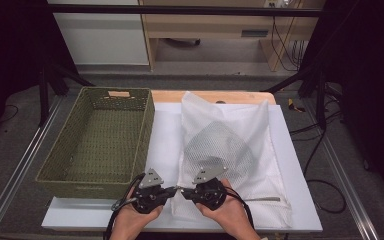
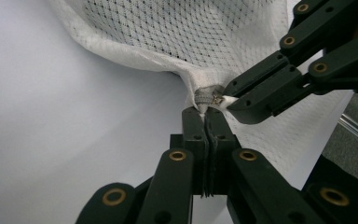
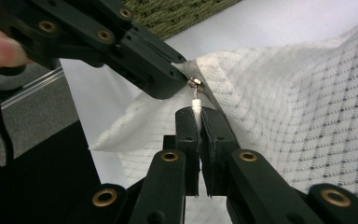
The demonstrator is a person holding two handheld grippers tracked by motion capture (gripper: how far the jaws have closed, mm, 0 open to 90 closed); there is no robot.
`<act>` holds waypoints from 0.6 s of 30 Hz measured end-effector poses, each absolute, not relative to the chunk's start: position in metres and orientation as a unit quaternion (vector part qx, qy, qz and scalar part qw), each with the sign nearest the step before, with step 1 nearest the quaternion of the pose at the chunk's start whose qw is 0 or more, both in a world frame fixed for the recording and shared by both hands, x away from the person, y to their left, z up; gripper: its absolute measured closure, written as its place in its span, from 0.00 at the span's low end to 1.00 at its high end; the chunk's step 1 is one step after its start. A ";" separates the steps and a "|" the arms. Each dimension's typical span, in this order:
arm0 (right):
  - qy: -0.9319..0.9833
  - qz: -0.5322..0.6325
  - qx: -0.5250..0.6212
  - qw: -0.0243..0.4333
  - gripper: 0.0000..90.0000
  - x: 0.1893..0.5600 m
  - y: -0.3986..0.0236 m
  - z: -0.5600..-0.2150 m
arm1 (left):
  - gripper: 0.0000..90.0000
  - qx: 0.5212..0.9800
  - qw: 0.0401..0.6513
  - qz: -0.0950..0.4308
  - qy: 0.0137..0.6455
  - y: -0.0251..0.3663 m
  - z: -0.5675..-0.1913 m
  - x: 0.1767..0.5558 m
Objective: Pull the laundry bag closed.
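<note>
Left tongs (image 2: 204,119) clamped on bag (image 1: 230,145) corner beside zipper; right tongs (image 3: 196,116) pinching white zipper pull (image 3: 196,105). Soft, light, floppy mesh; best gripped at hem and pull.

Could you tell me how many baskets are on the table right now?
1. The green woven basket sits on the left side of the table, beside the white mesh bag. Nothing suggests a second one hidden.
</note>
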State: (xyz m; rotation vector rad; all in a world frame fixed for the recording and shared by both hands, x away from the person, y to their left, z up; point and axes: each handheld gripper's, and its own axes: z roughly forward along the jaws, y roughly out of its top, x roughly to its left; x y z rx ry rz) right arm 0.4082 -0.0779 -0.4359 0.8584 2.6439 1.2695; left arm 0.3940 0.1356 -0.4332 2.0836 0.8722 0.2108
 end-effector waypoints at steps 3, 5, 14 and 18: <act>0.866 0.413 0.279 0.040 0.97 0.409 -0.079 -0.435 | 0.99 0.827 0.426 0.086 0.355 0.135 -0.434 0.392; 0.866 0.413 0.277 0.038 0.97 0.410 -0.079 -0.435 | 0.99 0.825 0.428 0.089 0.359 0.135 -0.434 0.391; 0.871 0.401 0.280 0.043 0.97 0.416 -0.081 -0.440 | 0.99 0.814 0.438 0.099 0.370 0.137 -0.436 0.388; 0.871 0.397 0.286 0.046 0.97 0.420 -0.085 -0.442 | 0.99 0.809 0.443 0.109 0.370 0.140 -0.438 0.389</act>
